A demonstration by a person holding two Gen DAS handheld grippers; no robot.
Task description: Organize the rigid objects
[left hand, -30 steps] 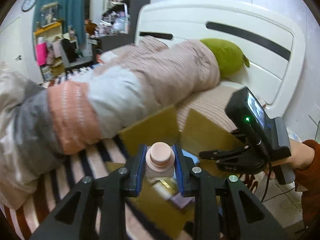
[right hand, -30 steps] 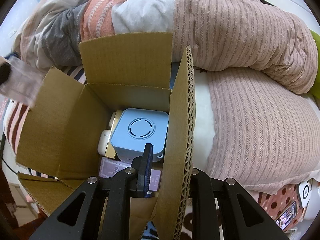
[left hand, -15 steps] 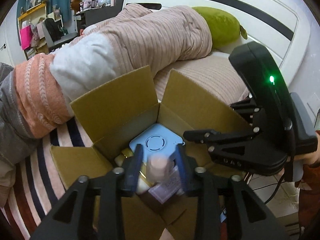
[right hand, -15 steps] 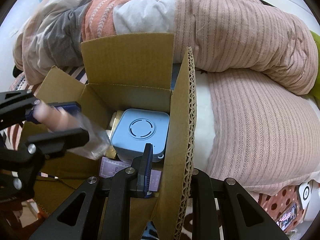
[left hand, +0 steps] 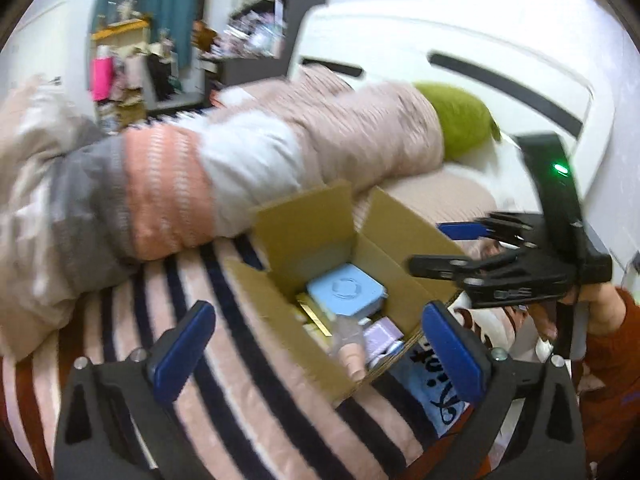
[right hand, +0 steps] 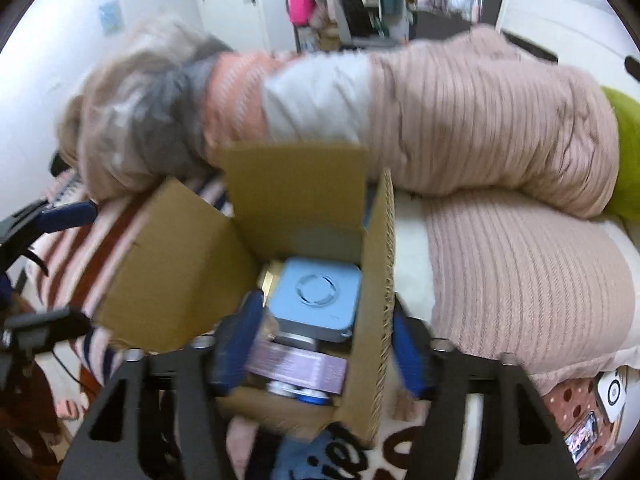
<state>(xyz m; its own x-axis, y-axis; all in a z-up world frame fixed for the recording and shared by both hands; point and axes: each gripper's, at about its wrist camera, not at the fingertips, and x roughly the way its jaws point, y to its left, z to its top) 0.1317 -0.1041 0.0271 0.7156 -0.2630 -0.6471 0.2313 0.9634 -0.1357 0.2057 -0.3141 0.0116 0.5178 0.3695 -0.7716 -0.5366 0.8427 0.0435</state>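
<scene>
- Bottle (left hand: 352,354): moved from left tongs (left hand: 316,348) into cardboard box (left hand: 320,216).
- Left tongs: opening wide, empty.
- Right tongs (right hand: 320,344): opening, astride box wall, gripping nothing.

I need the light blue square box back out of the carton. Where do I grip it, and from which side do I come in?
Probably from straight above. The light blue square box lies flat on top of the other items in the cardboard carton, hemmed by the carton walls. Span two opposite side edges near its rounded corners with the fingers; its flat top offers no handle.

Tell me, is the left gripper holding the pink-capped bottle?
No, the left gripper is opening with nothing between its fingers; the pink-capped bottle lies inside the cardboard box.
</scene>
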